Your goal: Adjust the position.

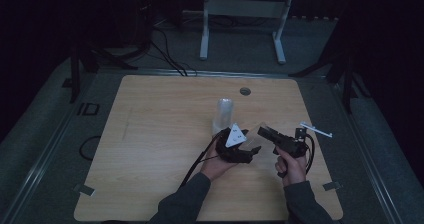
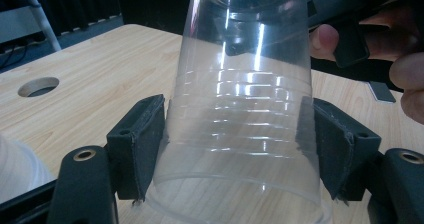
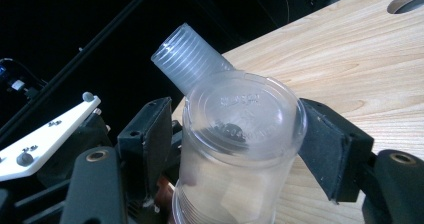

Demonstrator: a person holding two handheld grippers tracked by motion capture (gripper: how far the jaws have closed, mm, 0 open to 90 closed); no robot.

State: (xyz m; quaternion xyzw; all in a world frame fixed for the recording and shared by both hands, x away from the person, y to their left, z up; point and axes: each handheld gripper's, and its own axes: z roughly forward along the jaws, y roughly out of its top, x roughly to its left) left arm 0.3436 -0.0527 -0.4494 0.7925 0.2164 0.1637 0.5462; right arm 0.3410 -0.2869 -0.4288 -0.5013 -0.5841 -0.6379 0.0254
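A person holds a tool in each hand low over a wooden tabletop (image 1: 150,134). Both tools grip one clear plastic cup (image 2: 240,109): the left tool (image 2: 240,134) has its pads pressed on the cup's wide rim end, and the right tool (image 3: 235,134) clamps the base end. A stack of clear cups (image 1: 224,115) stands just behind.

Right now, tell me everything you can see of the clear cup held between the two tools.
The clear cup is thin, see-through plastic with fine ribs round its wall and a moulded base. It lies tilted above the wooden table, not standing. The left tool has its black pads on the wall near the wide rim; the right tool clamps the base end. A separate stack of cups stands just behind.
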